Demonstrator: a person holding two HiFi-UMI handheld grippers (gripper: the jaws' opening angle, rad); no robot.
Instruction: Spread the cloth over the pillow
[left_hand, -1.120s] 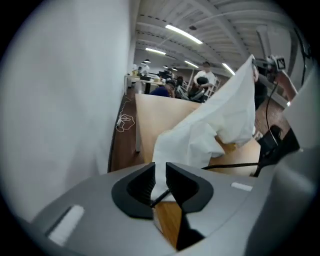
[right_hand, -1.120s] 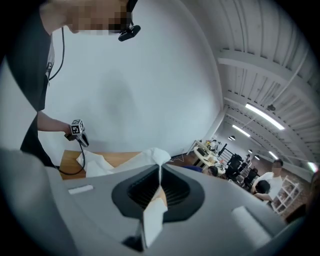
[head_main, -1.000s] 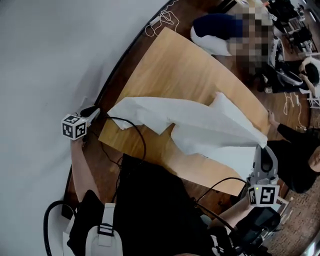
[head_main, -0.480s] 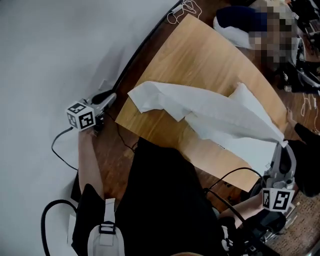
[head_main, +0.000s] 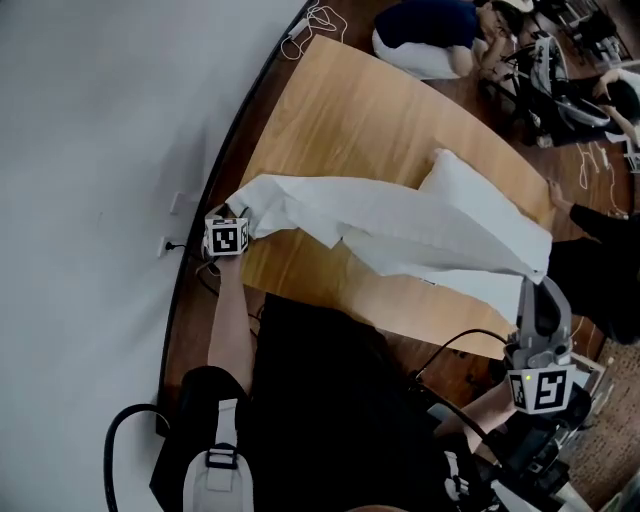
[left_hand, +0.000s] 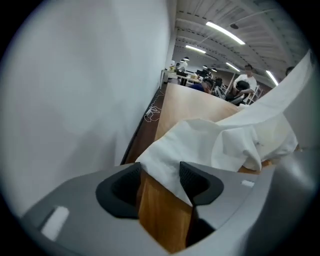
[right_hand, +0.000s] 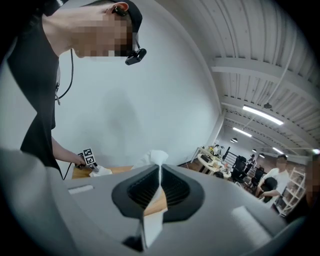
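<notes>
A white cloth (head_main: 400, 225) lies stretched across the wooden table (head_main: 370, 120), running from the near-left corner to the right edge. The white pillow (head_main: 480, 190) lies under its far right part, its top still showing. My left gripper (head_main: 243, 222) is at the cloth's left corner. In the left gripper view its jaws are opening, and that corner of the cloth (left_hand: 200, 145) lies loose between the pads, resting against the right one. My right gripper (head_main: 538, 285) is shut on the cloth's right corner and holds it up off the table's edge; the fabric (right_hand: 155, 160) is pinched between its pads.
A pale wall runs along the table's left side, with cables (head_main: 315, 20) on the floor at the far corner. People sit on the floor beyond the table (head_main: 430, 40). Someone's hand (head_main: 558, 198) rests at the table's right edge. Cables hang along the near edge.
My left gripper has moved in from beside the table's near-left corner to the cloth's left corner, and its jaws now stand apart around it. The right gripper still holds its corner.
</notes>
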